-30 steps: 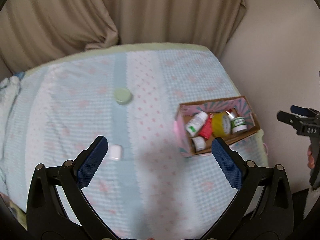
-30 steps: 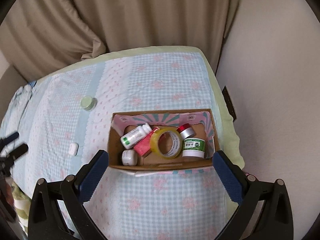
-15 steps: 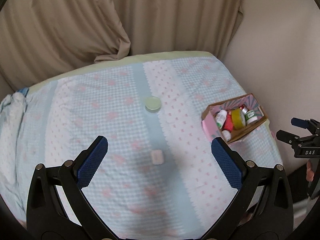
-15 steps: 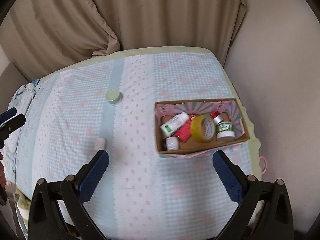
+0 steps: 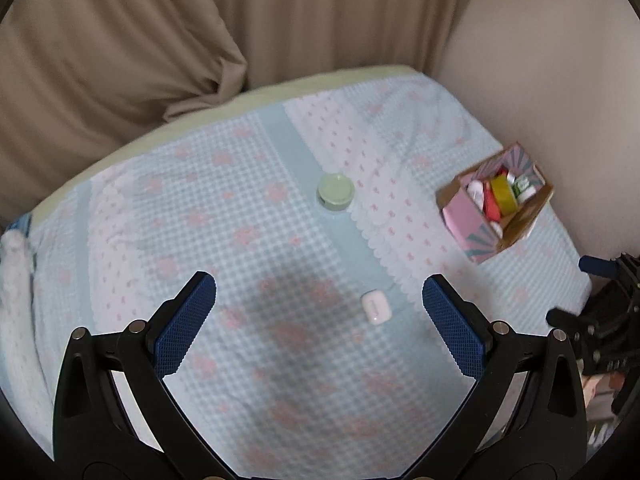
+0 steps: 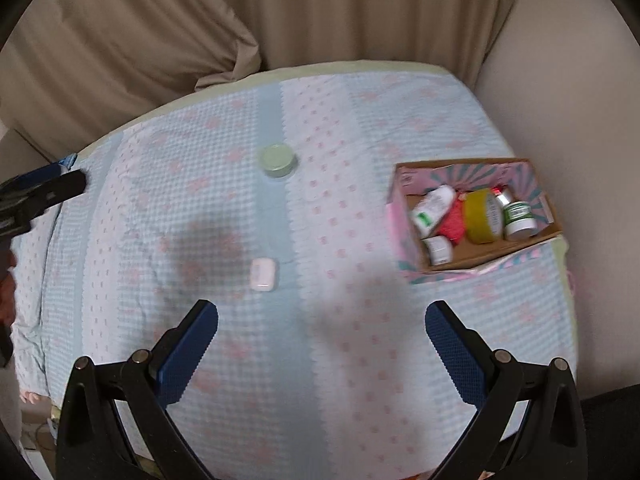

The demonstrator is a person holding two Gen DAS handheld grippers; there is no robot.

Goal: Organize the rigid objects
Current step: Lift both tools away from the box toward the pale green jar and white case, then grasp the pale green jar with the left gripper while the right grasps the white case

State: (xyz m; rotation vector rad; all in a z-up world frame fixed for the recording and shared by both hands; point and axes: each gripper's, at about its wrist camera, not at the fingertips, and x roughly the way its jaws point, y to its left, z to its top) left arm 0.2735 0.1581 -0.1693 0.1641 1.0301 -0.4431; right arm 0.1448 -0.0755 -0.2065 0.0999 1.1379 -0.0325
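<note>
Cardboard box (image 6: 496, 258) holds bottles; round jar (image 6: 277, 160) on gingham cloth (image 6: 320, 360).

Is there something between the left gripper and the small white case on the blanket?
Nothing visible. The left gripper is open above the blanket, and the white case lies alone between its fingers' line of view.
</note>
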